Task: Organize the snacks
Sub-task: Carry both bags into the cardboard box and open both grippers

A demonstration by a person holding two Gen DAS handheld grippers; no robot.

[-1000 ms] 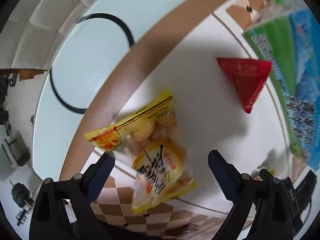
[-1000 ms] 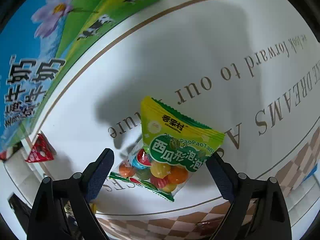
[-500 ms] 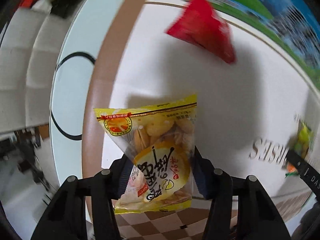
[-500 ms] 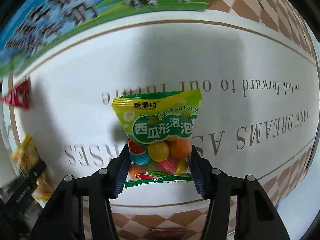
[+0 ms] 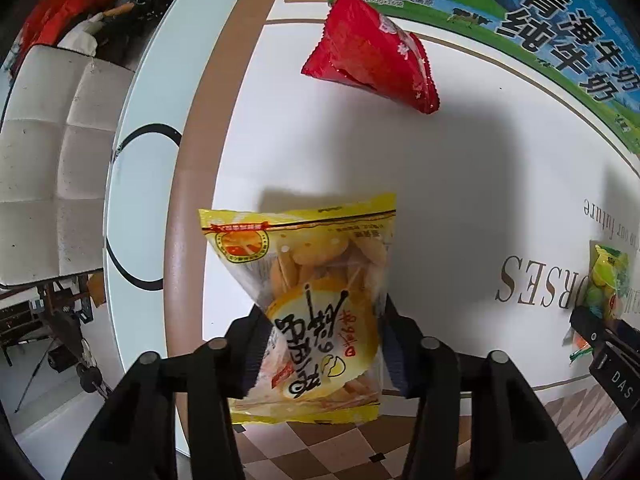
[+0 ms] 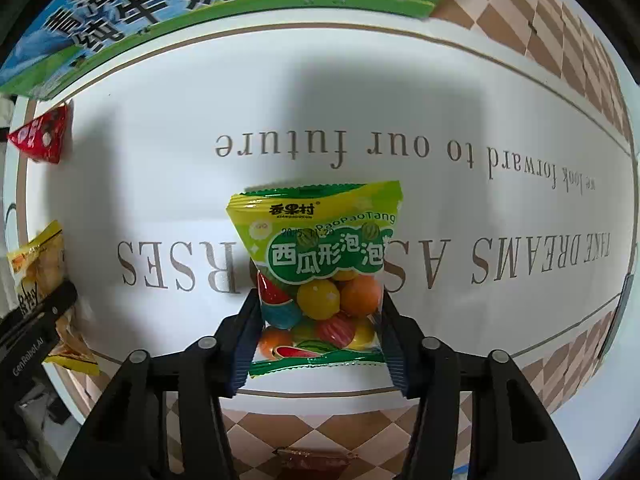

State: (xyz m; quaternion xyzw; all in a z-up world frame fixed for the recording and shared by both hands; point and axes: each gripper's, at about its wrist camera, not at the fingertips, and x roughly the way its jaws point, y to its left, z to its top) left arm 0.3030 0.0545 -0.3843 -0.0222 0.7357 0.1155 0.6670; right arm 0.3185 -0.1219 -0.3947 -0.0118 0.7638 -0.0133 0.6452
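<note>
Gripping one packet apiece, both tools are committed and the carry is what needs care. The left gripper [image 5: 320, 344] has just been closing, and its fingers [image 5: 248, 352] now pinch the lower half of the yellow biscuit packet [image 5: 308, 280], which hangs clear above the bench [image 5: 460, 200]. The right gripper [image 6: 316, 332] has likewise just been closing on the green gumball packet [image 6: 320, 272], its pads squeezing the sides. Both wrappers are slick and puffed, so I would keep the squeeze steady, avoid crushing the biscuits, and move level so nothing slides out. Farther off, the red packet [image 5: 372, 48] lies against the milk carton box [image 5: 540, 12], apparently the gathering place; set these down beside it without knocking it.
</note>
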